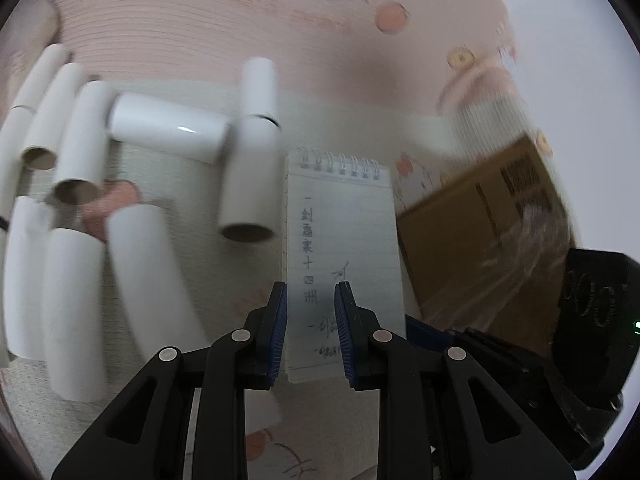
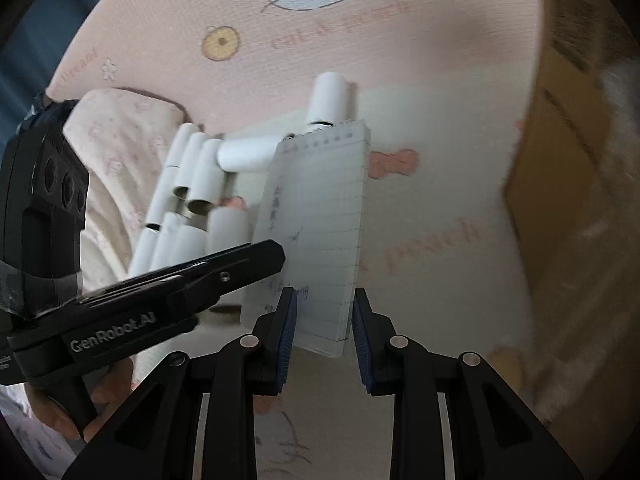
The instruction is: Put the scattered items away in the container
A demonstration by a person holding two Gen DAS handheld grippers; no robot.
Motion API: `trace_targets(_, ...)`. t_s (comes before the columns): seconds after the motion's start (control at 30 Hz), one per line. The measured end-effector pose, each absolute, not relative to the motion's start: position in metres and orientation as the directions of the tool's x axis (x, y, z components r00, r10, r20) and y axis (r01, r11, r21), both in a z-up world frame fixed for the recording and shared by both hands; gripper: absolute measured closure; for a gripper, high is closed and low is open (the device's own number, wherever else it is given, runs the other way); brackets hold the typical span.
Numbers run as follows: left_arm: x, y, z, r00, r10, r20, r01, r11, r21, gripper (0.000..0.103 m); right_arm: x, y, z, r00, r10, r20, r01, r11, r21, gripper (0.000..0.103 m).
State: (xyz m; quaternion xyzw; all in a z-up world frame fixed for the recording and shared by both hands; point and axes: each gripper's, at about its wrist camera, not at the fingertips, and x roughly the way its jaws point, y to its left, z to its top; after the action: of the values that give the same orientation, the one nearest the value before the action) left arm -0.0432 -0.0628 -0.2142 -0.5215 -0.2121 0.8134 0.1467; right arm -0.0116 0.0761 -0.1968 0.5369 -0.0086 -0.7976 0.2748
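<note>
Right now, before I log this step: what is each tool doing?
Left tool: open, over the notepad, not gripping it.
Right tool: open, holding nothing.

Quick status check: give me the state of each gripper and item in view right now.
left gripper: jaws apart, notepad between them, contact unclear
right gripper: open, astride the notepad's near end
notepad: open to a handwritten page, outside the box
paper tubes: lying scattered on the mat, not in the box
cardboard box: beside the notepad, inside not visible
</note>
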Motion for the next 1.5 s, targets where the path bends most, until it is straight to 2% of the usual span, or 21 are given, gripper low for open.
trace_targets(0.13,-0.048,-0.045,-0.226,-0.359,0.481,-0.799,-0.051,-0.865,-0.499,0.076,-0.011,0.088,-0.204,-0.277,-0.377,-0.884,0.414,-0.877,0.244,0.078)
trace_targets(0.5,-0.069,-0.032,-0.241,-0.307,0.411,-0.858,-0.098,-0.911,-0.401,0.077,-0.027,0.098,-0.235,-0.220,-0.418,-0.881,0.279,-0.893,0.354,0.078)
trace_targets(0.67,-0.074,-0.038,-0.236,-0.327,0.370,-0.870,-0.093,-0.928,-0.361,0.077,-0.037,0.086,-0.242,-0.208,-0.380,-0.901,0.242,-0.913,0.329,0.076)
trace_targets(0.73,-0.071,-0.044,-0.231,-0.349,0.361,-0.865,-0.074,-0.930,-0.359,0.077,-0.037,0.083,-0.240,-0.222,-0.355,-0.908,0.272,-0.917,0.292,0.074)
trace_targets(0.77,-0.068,-0.047,-0.230,-0.352,0.363,-0.862,-0.065,-0.929,-0.365,0.076,-0.035,0.083,-0.237,-0.240,-0.343,-0.908,0.290,-0.918,0.270,0.068)
trace_targets(0.8,-0.065,-0.051,-0.228,-0.351,0.368,-0.861,-0.051,-0.926,-0.375,0.076,-0.034,0.084,-0.234,-0.252,-0.332,-0.909,0.299,-0.920,0.254,0.057)
trace_targets(0.87,-0.060,-0.056,-0.228,-0.344,0.379,-0.859,-0.028,-0.919,-0.394,0.076,-0.034,0.085,-0.226,-0.274,-0.321,-0.907,0.327,-0.918,0.226,0.045)
trace_targets(1.0,-0.053,-0.066,-0.231,-0.324,0.417,-0.849,0.050,-0.889,-0.456,0.076,-0.037,0.072,-0.215,-0.285,-0.298,-0.911,0.458,-0.877,0.144,0.044)
trace_targets(1.2,-0.048,-0.079,-0.231,-0.311,0.407,-0.859,0.133,-0.876,-0.463,0.077,-0.045,0.051,-0.212,-0.274,-0.247,-0.929,0.618,-0.786,0.027,0.044)
trace_targets(1.23,-0.047,-0.082,-0.230,-0.313,0.425,-0.849,0.148,-0.862,-0.486,0.078,-0.047,0.050,-0.211,-0.275,-0.243,-0.930,0.627,-0.779,0.018,0.044)
trace_targets(1.3,-0.047,-0.085,-0.229,-0.314,0.454,-0.834,0.168,-0.838,-0.520,0.087,-0.054,0.050,-0.209,-0.284,-0.210,-0.936,0.616,-0.788,-0.010,0.044)
trace_targets(1.33,-0.046,-0.086,-0.227,-0.314,0.456,-0.833,0.171,-0.836,-0.522,0.088,-0.058,0.052,-0.209,-0.289,-0.187,-0.939,0.600,-0.799,-0.026,0.046)
trace_targets(1.37,-0.046,-0.085,-0.226,-0.312,0.448,-0.838,0.170,-0.841,-0.513,0.091,-0.062,0.054,-0.210,-0.286,-0.165,-0.944,0.582,-0.812,-0.034,0.059)
trace_targets(1.4,-0.046,-0.082,-0.225,-0.305,0.424,-0.853,0.167,-0.858,-0.486,0.093,-0.067,0.056,-0.211,-0.273,-0.153,-0.950,0.568,-0.822,-0.031,0.087)
trace_targets(1.43,-0.046,-0.080,-0.224,-0.296,0.403,-0.866,0.165,-0.871,-0.462,0.094,-0.071,0.058,-0.212,-0.252,-0.150,-0.956,0.552,-0.834,-0.015,0.090)
trace_targets(1.5,-0.046,-0.073,-0.227,-0.268,0.372,-0.889,0.152,-0.895,-0.420,0.097,-0.084,0.064,-0.217,-0.188,-0.150,-0.971,0.499,-0.866,0.037,0.090)
